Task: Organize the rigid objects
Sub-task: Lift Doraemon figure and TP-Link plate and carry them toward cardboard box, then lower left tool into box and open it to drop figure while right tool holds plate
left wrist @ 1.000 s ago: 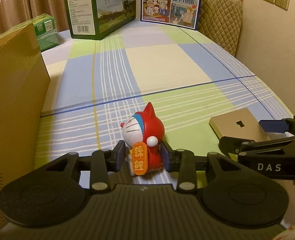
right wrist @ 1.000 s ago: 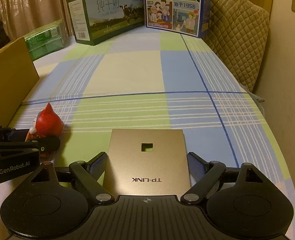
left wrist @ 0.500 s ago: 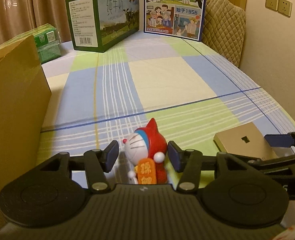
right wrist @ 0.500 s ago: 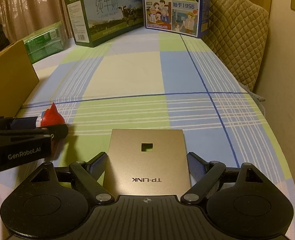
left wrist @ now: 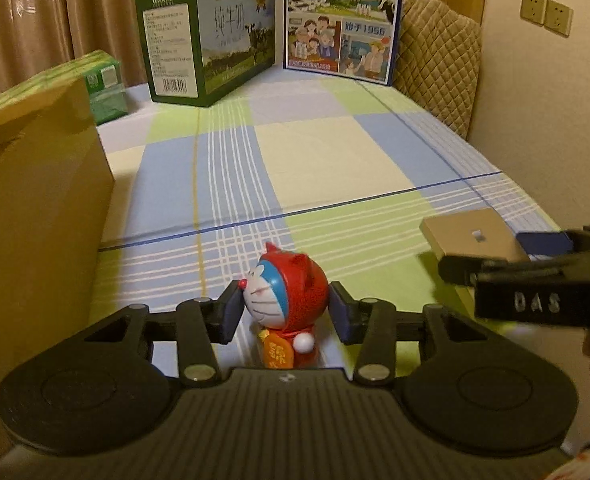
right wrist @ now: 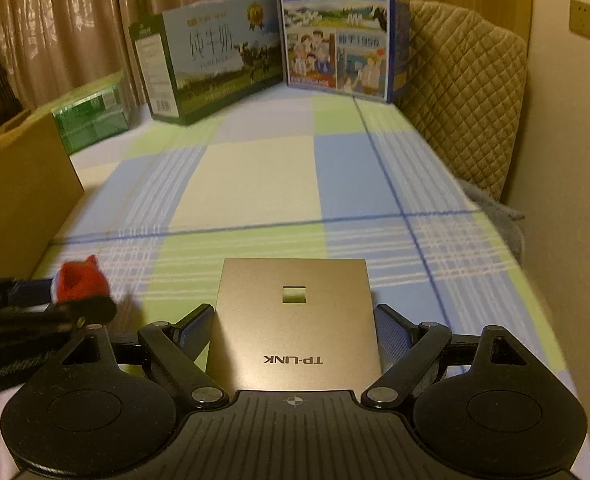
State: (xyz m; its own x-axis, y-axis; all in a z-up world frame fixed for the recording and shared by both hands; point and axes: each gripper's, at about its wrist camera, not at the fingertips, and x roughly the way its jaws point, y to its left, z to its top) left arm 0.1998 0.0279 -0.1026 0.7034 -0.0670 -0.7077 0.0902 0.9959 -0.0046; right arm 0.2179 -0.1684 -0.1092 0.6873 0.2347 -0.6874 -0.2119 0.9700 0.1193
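**Grip check, both sides.**

L gripper [left wrist: 284, 312]: jaws have just been closing around the red cat figurine [left wrist: 285, 300]. Narrow set; both pads are at the head, one against the face side, the other at the red hood. Contact looks made, but a thin gap can't be ruled out. The figurine stands upright on the plaid cloth [left wrist: 327, 152], near its front edge, w/ the cardboard box [left wrist: 39, 216] just beside it.

R gripper [right wrist: 293, 332]: jaws wide, flanking the gold TP-LINK plate [right wrist: 295, 320]. The plate lies flat on the cloth between the pads. The pads sit at or just off its side edges; whether they press can't be told.

**Procedure (judgement):**
1. L: confirm a firm squeeze before any lift. The head is round and smooth, so it likely slips or rotates if held lightly.
2. Keep the pads level w/ the widest part of the head, not above it.
3. Lift straight up, then clear the box wall.
4. R: the plate is thin, so squeeze its edges squarely and avoid tilting.
5. Keep the two grippers apart; they sit close together here.
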